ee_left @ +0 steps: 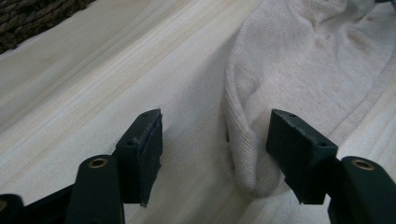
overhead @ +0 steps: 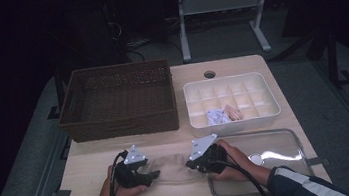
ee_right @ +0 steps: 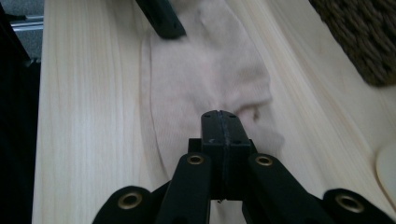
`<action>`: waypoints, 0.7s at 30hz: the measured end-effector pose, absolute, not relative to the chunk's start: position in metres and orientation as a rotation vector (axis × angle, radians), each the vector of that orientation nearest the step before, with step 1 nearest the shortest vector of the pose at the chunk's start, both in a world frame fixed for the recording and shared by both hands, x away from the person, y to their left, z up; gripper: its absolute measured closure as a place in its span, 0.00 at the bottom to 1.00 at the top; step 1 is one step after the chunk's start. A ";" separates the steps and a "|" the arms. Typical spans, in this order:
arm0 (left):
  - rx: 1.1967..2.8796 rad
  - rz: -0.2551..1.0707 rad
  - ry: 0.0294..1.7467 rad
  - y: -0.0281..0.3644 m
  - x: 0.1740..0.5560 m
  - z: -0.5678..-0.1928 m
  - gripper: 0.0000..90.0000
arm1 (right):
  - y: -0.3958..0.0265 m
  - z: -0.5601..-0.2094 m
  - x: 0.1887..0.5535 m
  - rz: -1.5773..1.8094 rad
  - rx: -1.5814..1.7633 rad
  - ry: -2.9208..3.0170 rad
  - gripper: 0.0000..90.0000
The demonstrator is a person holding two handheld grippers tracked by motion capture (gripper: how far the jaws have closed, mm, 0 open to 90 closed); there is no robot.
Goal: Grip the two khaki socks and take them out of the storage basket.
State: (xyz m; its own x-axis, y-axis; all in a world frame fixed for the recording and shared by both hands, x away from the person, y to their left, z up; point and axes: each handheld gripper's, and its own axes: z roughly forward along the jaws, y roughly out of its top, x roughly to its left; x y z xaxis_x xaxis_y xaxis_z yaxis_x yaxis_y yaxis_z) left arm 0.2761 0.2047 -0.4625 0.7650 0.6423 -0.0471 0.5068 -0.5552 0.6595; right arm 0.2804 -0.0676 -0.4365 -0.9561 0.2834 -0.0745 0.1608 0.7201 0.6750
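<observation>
A beige sock [overhead: 173, 168] lies flat on the wooden table near its front edge, between my two grippers. My left gripper [overhead: 153, 177] is at the sock's left end. In the left gripper view the left gripper [ee_left: 215, 140] stands open, and the sock's rounded end [ee_left: 247, 154] lies between the jaws close to the right one, untouched by the pads. My right gripper [overhead: 191, 165] is at the sock's right end. In the right gripper view the right gripper [ee_right: 220, 114] has its jaws pressed together, and the sock [ee_right: 205, 70] puckers at their tips.
A brown wicker basket [overhead: 120, 122] stands at the back left. A white divided box [overhead: 230, 78] at the back right holds small folded items [overhead: 222, 115]. A clear plastic lid [overhead: 274, 148] lies at the front right under the right hand.
</observation>
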 end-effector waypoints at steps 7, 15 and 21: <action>2.298 0.214 0.802 0.204 0.275 -0.460 0.56 | -0.034 -0.450 0.290 0.984 0.350 2.777 0.94; 2.256 0.069 0.803 0.208 0.276 -0.460 0.89 | -0.028 -0.457 0.294 0.950 0.365 2.799 0.95; 2.234 0.035 0.695 0.208 0.270 -0.447 0.94 | -0.029 -0.458 0.297 0.963 0.360 2.806 0.95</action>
State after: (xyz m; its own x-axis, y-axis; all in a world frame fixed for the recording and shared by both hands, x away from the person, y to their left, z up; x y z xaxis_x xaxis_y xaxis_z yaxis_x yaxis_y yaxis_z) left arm 0.2704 0.2078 -0.4472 0.8499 0.4919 -0.1892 0.4703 -0.5459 0.6934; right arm 0.2968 -0.0286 -0.4579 -0.9595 0.2742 -0.0654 0.1762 0.7645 0.6200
